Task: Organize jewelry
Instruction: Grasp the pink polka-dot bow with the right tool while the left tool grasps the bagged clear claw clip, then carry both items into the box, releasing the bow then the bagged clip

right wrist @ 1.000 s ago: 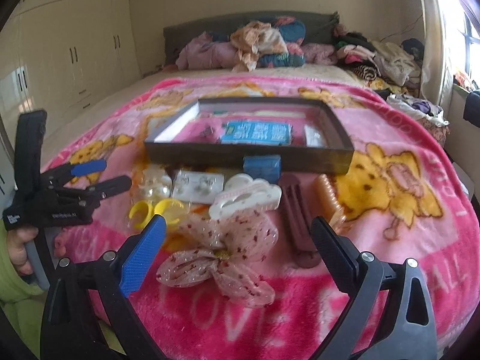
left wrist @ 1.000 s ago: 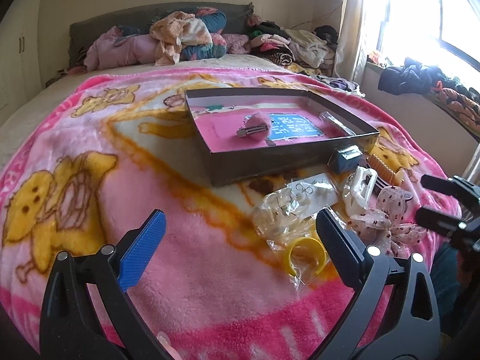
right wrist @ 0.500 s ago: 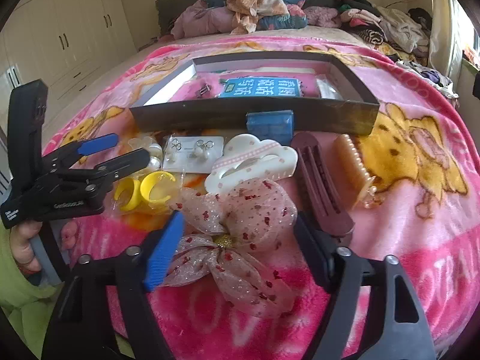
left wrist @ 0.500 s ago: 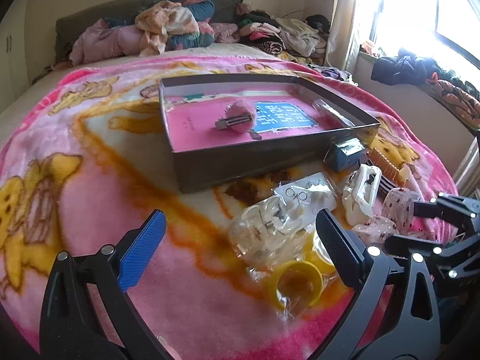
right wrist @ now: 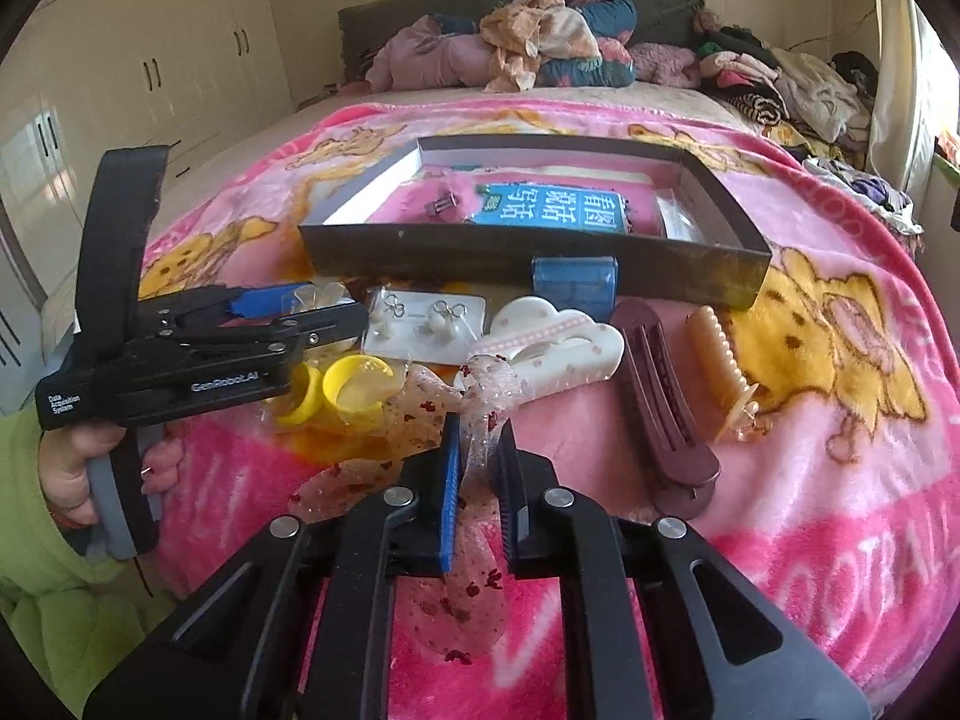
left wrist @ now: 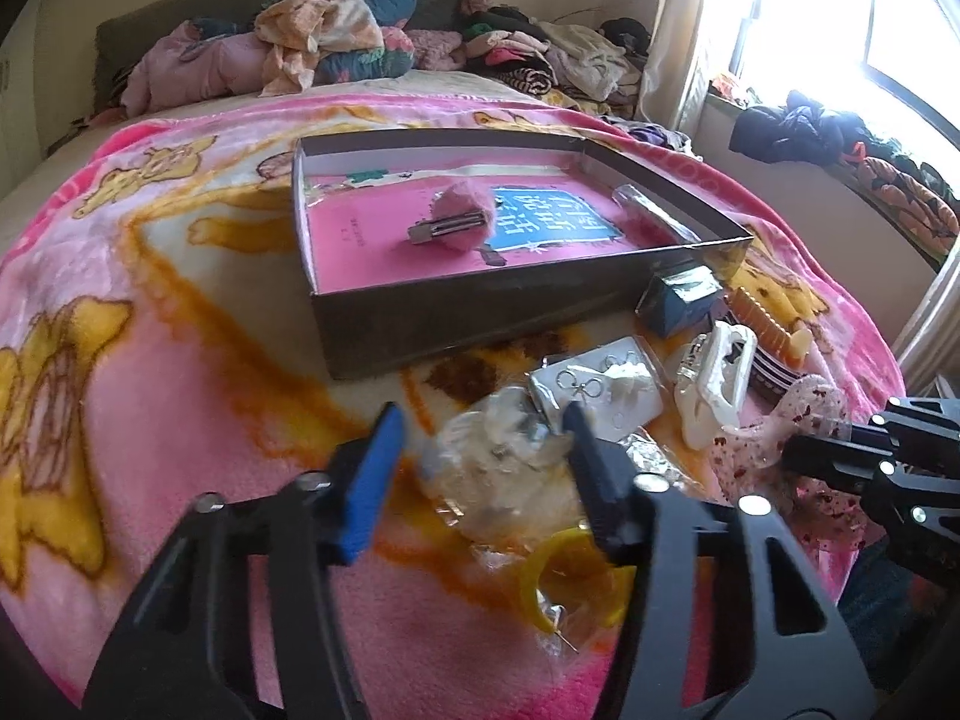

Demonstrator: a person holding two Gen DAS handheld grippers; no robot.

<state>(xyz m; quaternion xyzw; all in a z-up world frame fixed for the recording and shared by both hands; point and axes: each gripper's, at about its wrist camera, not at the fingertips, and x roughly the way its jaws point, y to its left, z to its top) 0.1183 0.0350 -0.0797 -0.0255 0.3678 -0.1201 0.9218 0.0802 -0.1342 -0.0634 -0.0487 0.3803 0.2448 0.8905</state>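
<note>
"GenRobot.AI" is printed in pale letters along the side of the left gripper [right wrist: 312, 312], at the left of the right wrist view, and "Data Acquisition System" in small type near its rear end. White Chinese characters are printed on the blue book cover [right wrist: 552, 207] inside the box [right wrist: 528, 264].

Right tool [right wrist: 480, 480] now clamped on sheer bow [right wrist: 474, 420], left tool [left wrist: 480, 468] narrowed over clear bag [left wrist: 498, 474]

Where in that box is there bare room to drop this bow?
The box has bare pink floor in its near left part, between the left wall and the fluffy pink clip. The blue label fills the middle and a clear packet the right end. Outside, the strip before the front wall is crowded with clips; the right gripper grips the bow.
</note>
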